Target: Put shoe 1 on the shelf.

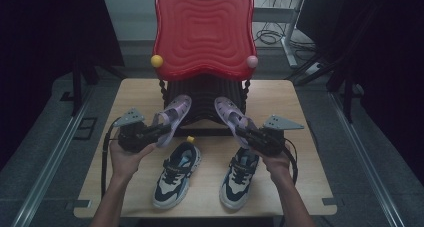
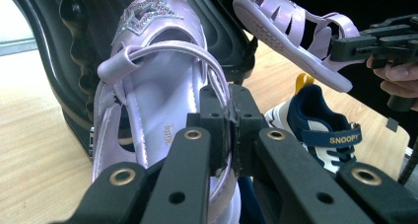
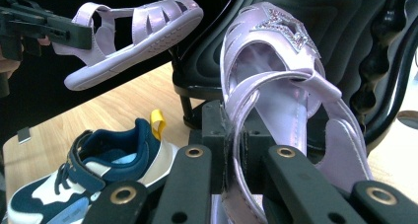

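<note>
High view, from left to right: the left tool [image 1: 159, 130] is clenched on the heel strap of the left lilac sandal [image 1: 173, 117], which hangs tilted above the worktop [image 1: 292, 107], toe toward the black rack [image 1: 205, 99]. Below and between the hands, a pair of navy-and-white sneakers stands on the wood: the left sneaker [image 1: 176, 173], with a yellow heel loop, and the right sneaker [image 1: 240, 176], both with toes toward the person. The right tool [image 1: 244, 132] is clenched on the heel strap of the right lilac sandal [image 1: 231, 115], also lifted and tilted, toe toward the rack. The right hand [image 1: 276, 159] lies just above the right sneaker's heel.

Straight ahead of both sandals stands the ribbed black rack at the far middle of the worktop, topped by a red wavy tray [image 1: 204, 29] with a yellow ball [image 1: 157, 61] and a pink ball [image 1: 252, 61] at its lower corners. The rack's black base lies close in front of both sandal toes.

Left gripper view: the sandal [image 2: 157, 86] bears a glittery star on its toe, and the sneaker's strap [image 2: 340, 137] reads SNOOPY.

The worktop is pale wood with rounded corners. Around it lies a grey floor [image 1: 50, 137]; the room is dark, with black drapes at both sides and white desk legs with cables [image 1: 270, 36] behind.
</note>
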`<move>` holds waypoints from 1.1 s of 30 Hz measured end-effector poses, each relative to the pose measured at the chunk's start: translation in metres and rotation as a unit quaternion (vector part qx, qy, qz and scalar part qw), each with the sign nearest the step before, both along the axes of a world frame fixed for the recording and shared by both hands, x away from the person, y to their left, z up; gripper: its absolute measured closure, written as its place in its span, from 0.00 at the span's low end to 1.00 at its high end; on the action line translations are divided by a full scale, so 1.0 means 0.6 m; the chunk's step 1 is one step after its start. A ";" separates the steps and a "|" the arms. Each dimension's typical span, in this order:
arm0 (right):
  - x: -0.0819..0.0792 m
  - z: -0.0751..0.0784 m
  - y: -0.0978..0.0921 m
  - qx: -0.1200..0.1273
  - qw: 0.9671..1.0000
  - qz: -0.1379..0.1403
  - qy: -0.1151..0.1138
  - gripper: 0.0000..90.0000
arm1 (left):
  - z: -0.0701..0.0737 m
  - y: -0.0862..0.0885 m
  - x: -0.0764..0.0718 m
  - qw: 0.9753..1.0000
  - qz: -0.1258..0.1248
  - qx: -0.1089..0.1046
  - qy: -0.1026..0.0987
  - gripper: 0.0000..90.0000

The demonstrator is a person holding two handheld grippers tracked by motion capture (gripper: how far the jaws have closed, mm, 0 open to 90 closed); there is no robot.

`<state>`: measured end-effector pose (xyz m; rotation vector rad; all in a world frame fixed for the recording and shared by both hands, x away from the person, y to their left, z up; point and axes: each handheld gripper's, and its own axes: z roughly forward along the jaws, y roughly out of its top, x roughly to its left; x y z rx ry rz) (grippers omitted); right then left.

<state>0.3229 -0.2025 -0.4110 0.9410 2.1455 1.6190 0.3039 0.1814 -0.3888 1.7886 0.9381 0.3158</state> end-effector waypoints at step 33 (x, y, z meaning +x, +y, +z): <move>0.047 0.009 0.043 -0.012 0.999 -0.024 -0.021 0.94 | 0.002 -0.037 0.050 0.999 0.018 0.021 -0.033 0.96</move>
